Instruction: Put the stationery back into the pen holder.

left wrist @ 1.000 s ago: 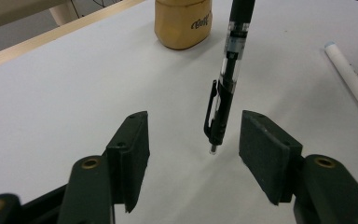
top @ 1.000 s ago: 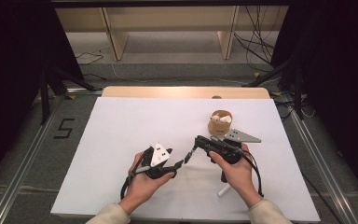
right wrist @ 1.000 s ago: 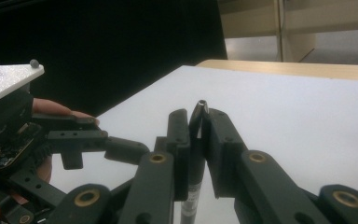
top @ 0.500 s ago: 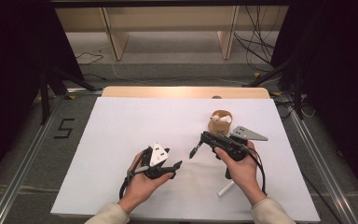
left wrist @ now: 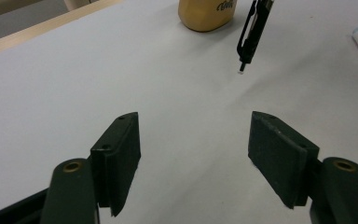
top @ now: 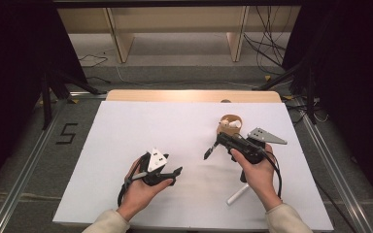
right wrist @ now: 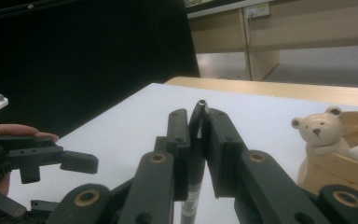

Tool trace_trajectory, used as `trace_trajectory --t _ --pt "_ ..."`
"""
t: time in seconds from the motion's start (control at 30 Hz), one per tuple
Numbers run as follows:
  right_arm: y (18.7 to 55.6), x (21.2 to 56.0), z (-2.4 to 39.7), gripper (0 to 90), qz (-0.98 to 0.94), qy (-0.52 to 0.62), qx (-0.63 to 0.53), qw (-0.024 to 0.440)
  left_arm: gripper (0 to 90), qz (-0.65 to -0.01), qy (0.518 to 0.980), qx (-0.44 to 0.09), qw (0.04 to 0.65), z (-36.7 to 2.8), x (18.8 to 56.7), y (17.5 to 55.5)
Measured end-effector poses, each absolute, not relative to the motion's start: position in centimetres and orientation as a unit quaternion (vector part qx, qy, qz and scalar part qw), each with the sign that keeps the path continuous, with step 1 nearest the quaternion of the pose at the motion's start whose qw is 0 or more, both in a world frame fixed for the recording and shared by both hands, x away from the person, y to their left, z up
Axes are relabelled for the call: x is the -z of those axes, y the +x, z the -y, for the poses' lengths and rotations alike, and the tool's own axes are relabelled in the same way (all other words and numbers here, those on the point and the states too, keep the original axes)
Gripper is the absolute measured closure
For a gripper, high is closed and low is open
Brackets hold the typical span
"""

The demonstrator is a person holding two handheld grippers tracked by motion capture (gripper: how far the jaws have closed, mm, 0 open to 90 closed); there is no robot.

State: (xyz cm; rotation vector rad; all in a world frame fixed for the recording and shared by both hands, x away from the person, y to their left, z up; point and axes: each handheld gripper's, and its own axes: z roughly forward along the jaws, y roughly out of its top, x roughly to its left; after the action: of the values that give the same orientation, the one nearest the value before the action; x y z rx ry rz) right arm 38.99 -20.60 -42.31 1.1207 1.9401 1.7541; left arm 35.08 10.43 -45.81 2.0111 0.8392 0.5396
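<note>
Right gripper (top: 212,149) pinches black pen (top: 210,152), jaws pressed together on barrel, tip angled down just above white worktop (top: 126,141), toward right side. Left gripper (left wrist: 193,156) jaws spread, just been opening, nothing between them, near front edge. Wooden bear holder (top: 230,124) just behind pen.

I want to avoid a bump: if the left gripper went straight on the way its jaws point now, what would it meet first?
Probably the black pen clamped in the right gripper. The left gripper has open, empty jaws and bare white table ahead. The wooden bear holder stands beyond. Depth is unclear, so it might pass the tip.
</note>
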Motion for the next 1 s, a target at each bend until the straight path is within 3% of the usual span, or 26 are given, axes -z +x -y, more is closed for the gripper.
trace_trajectory --t 1.0 --pt "39.7 41.3 23.0 80.6 -0.656 0.409 -0.608 0.183 33.7 -0.362 0.801 -0.22 0.423 -13.2 46.3 34.9"
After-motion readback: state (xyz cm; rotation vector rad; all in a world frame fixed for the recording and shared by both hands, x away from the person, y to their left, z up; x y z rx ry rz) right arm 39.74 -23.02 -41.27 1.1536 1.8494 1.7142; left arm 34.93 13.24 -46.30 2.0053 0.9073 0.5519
